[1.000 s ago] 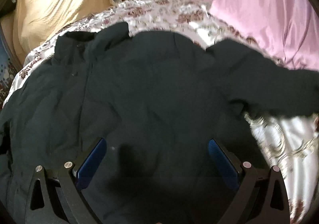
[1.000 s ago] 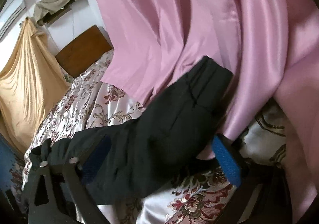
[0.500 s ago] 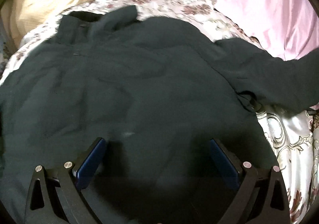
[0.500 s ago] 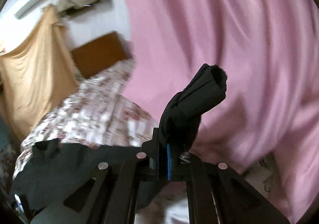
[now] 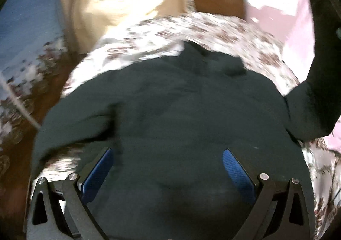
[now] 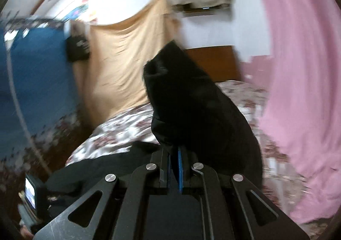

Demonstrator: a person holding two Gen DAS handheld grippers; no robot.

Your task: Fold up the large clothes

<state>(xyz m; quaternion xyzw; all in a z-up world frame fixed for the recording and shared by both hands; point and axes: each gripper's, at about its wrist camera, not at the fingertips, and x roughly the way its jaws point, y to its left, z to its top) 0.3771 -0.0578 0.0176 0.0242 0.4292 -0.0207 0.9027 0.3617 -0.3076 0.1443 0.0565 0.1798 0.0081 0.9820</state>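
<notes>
Since a second ago our right gripper (image 6: pixel 174 167) clamped the sleeve (image 6: pixel 191 101), lifting it to fold over the coat (image 5: pixel 181 122); left gripper (image 5: pixel 166 167) gapes, empty.

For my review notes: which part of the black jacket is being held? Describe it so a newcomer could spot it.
Start at the floral bed, where the black jacket lies spread. The held part is its sleeve on the pink curtain side. Unlike the flat body, it stands lifted, cuff up, clamped in the right tongs.
</notes>
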